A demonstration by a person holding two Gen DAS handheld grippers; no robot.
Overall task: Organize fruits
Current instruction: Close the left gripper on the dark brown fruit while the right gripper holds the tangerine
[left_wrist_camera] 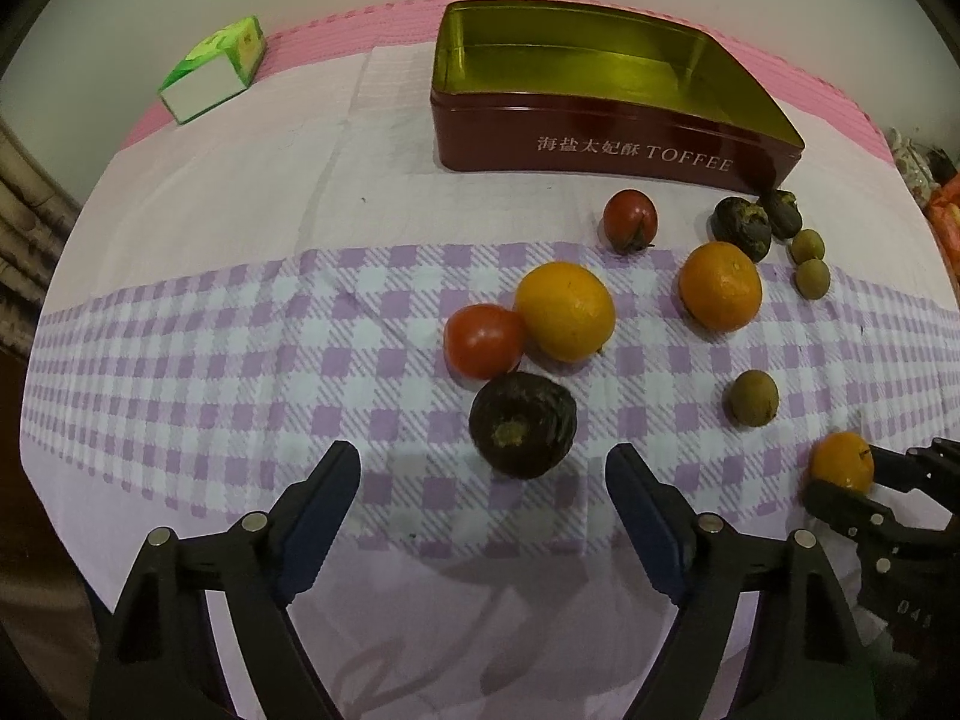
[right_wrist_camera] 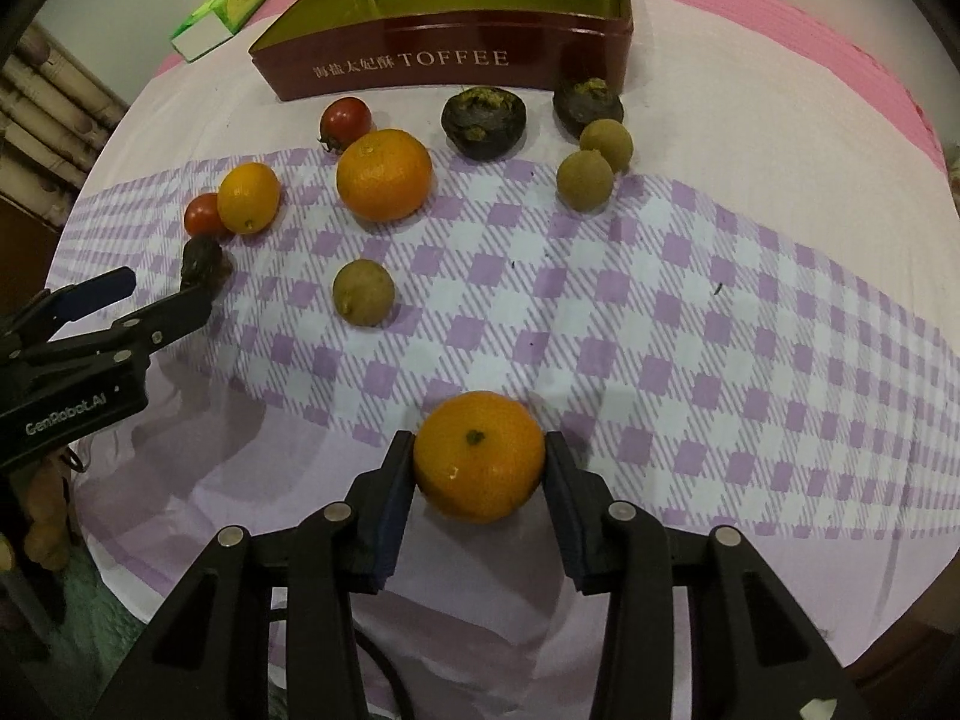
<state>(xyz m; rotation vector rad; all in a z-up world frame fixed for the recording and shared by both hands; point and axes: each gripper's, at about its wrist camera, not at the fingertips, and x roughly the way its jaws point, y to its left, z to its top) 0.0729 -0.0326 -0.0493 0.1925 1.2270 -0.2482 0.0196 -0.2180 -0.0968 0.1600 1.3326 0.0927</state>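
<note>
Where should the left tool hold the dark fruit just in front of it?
Grip the dark fruit across its round middle, coming from above with the left tool. Its stem scar faces this tool, and the tomato crowds its far side.

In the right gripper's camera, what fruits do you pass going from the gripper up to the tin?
held orange → lone brown longan → big orange → small red tomato → red toffee tin

Left claw (left_wrist_camera: 483, 468) agape, right claw (right_wrist_camera: 480, 462) clamped
</note>
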